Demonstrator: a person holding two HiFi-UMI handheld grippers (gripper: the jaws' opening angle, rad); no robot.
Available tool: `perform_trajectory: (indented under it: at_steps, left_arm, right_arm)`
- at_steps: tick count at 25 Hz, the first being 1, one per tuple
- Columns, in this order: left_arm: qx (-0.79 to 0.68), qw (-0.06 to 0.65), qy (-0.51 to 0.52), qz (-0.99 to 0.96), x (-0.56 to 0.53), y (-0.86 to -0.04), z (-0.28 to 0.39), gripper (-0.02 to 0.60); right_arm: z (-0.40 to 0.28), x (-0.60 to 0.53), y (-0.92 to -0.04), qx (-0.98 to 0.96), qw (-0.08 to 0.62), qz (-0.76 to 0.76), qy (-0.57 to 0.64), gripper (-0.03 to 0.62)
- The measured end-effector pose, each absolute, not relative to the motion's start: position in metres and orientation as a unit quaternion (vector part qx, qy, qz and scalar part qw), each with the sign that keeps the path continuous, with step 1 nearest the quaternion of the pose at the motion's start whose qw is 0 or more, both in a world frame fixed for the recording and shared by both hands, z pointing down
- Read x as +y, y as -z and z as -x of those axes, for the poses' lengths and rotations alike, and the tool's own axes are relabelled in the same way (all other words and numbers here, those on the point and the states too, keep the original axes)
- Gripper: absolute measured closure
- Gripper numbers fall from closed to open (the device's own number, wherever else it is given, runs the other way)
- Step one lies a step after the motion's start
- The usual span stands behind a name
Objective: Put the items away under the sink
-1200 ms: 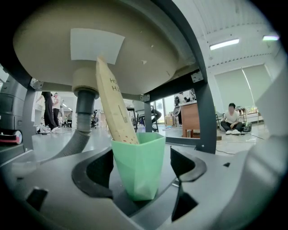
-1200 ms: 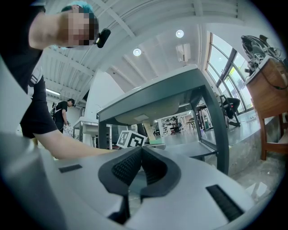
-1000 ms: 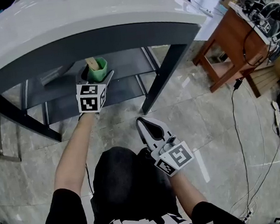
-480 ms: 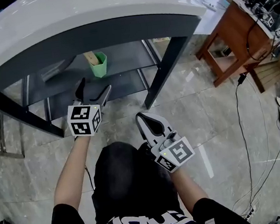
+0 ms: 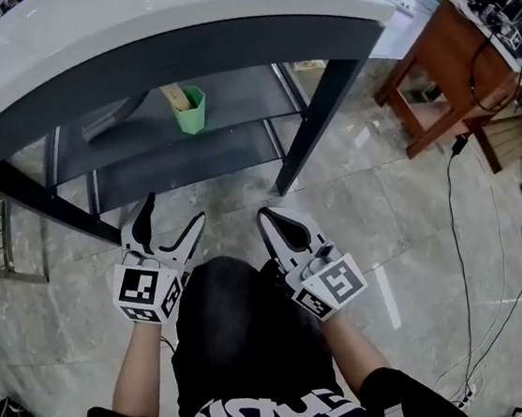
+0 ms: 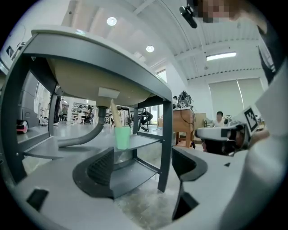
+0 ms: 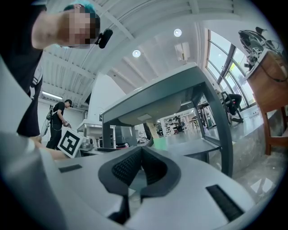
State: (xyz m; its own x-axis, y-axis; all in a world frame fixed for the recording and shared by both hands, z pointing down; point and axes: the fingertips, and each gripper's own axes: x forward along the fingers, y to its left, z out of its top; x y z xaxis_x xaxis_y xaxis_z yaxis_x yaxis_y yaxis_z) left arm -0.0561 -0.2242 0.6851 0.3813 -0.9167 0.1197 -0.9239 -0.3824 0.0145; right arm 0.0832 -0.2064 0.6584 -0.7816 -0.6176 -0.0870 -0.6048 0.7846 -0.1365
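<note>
Under the sink [image 5: 171, 16], on the upper shelf [image 5: 238, 97], the green cup [image 5: 190, 109] is standing upright, with its mouth pointing up, so its long axis is vertical. A pale wooden stick [image 5: 173, 96] is leaning out of it, up and a little to the left as the left gripper view is showing it. Both grippers are hanging low in front of the person's knees, well apart from the cup. The left gripper [image 5: 173, 214] is holding its jaws wide open with nothing between them; the cup [image 6: 122, 137] is lying ahead of them and higher, slightly left of the gap. The right gripper [image 5: 267, 219] is keeping its jaws closed on nothing, and the cup is lying ahead and to its left, so the left gripper is a bit nearer. Judging from this, the cup is already put away, and no other item is showing.
</note>
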Motion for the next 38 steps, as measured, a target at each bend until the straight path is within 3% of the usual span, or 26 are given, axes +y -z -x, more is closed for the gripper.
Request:
perform_trajectory:
  at_steps: [2, 6, 10, 11, 17, 23, 30, 38]
  left_arm:
    - [-0.551, 0.038, -0.03, -0.833, -0.214, -0.68, 0.052, 0.172]
    - [-0.551, 0.025, -0.005, -0.834, -0.2, -0.667, 0.047, 0.39]
    - [-0.553, 0.003, -0.021, -0.833, -0.191, -0.666, 0.042, 0.543]
    - [-0.55, 0.004, -0.022, -0.835, -0.19, -0.665, 0.041, 0.555]
    - [-0.526, 0.008, -0.018, -0.85, -0.197, -0.629, 0.04, 0.561]
    - [-0.504, 0.032, -0.016, -0.863, -0.2, -0.55, 0.046, 0.561]
    - [-0.508, 0.074, -0.022, -0.858, -0.18, -0.39, 0.072, 0.561]
    - [-0.489, 0.11, -0.016, -0.865, -0.158, -0.235, 0.09, 0.561]
  right_arm:
    - [-0.082, -0.205, -0.658, 0.943, 0.064, 0.321, 0.052, 0.576]
    - [-0.082, -0.205, -0.656, 0.945, 0.064, 0.318, 0.054, 0.576]
    - [-0.081, -0.207, -0.657, 0.944, 0.07, 0.315, 0.065, 0.576]
    - [-0.081, -0.208, -0.656, 0.944, 0.07, 0.314, 0.066, 0.576]
    - [-0.069, -0.212, -0.621, 0.95, 0.065, 0.301, 0.044, 0.576]
    - [-0.049, -0.221, -0.532, 0.955, 0.047, 0.287, 0.06, 0.576]
    - [-0.025, -0.206, -0.368, 0.956, 0.007, 0.277, 0.094, 0.576]
    - [0.0, -0.184, -0.208, 0.952, 0.014, 0.277, 0.128, 0.576]
